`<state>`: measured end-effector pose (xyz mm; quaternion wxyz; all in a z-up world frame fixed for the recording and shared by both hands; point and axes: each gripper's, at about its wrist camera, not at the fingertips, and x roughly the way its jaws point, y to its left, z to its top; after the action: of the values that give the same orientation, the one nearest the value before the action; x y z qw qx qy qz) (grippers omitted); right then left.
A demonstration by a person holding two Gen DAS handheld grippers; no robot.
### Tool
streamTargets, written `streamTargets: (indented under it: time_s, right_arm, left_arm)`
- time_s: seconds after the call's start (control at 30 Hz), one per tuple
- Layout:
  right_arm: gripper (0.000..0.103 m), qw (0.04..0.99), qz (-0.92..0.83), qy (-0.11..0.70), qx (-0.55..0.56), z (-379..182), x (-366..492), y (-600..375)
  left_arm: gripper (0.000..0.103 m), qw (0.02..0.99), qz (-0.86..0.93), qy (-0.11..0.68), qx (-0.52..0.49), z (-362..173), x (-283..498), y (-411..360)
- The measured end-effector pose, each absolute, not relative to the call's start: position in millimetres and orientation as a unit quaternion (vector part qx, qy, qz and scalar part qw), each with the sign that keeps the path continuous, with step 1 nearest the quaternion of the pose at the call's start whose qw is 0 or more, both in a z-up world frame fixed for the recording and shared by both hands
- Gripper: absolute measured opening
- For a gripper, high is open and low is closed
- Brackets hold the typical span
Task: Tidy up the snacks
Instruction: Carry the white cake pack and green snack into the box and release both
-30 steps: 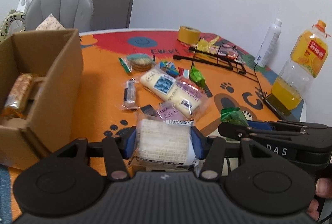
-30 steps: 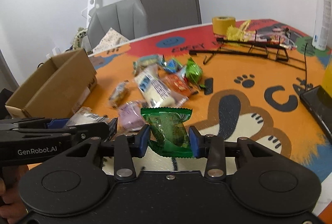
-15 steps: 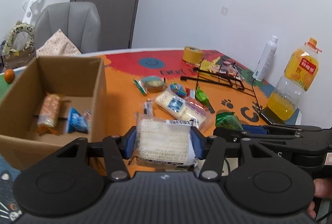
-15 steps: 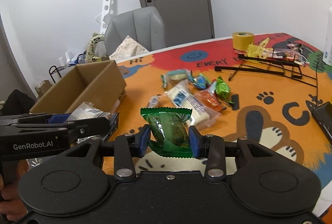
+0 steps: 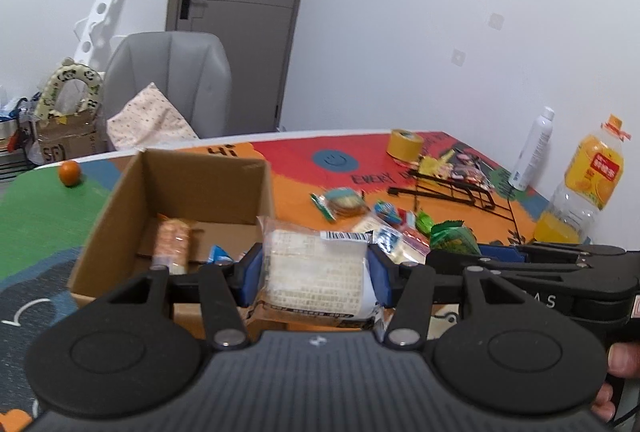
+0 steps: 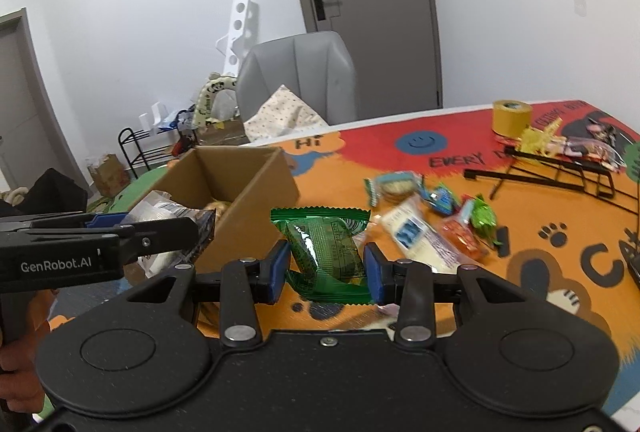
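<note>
A round tabletop [image 5: 304, 188] covered by a bright cartoon mat in orange, red and green fills both views, with a grey chair [image 6: 298, 76] pushed up at its far side. On the left part of the tabletop stands an open cardboard box [image 5: 188, 192]; a long pack of round orange biscuits [image 5: 173, 242] lies on its floor, with a small blue packet [image 5: 218, 254] just beside it. At the far right stand a large bottle of orange juice [image 5: 588, 180] and a slim white spray bottle [image 5: 534, 148], and a black wire rack [image 6: 560, 172] lies flat near a roll of yellow tape [image 6: 511, 118].

The left gripper [image 5: 314, 272] hangs over the near right corner of the box, its blue fingers [image 5: 250, 274] closed partway on a clear-wrapped pack of pale wafers [image 5: 316, 268] (barcode label on top), held clear of the tabletop. The right gripper [image 6: 325, 266], just beside it on the right, has its fingers [image 6: 276, 268] pressed against the sides of a shiny green snack packet [image 6: 326, 248], also lifted off the mat.

Loose snacks are scattered between the box and the rack: a long white-and-blue bar pack [image 6: 416, 236], a round cracker pack with green ends [image 6: 394, 186], an orange sachet [image 6: 460, 238], and a small green sweet [image 6: 482, 214]. A small orange fruit [image 5: 69, 173] sits alone on the far left green patch.
</note>
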<state>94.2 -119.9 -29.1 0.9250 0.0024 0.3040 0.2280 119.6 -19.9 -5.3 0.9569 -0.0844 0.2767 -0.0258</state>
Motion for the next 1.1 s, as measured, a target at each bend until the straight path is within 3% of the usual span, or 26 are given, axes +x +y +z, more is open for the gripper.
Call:
streamTargets:
  time_s: [1.1]
  right_arm:
    - [0.038,0.909,0.277,0.310,-0.041,-24.6,130.5,-20.8]
  left_arm:
    - [0.054,0.946,0.050,0.291,-0.131,-17.6,141.7,90.0]
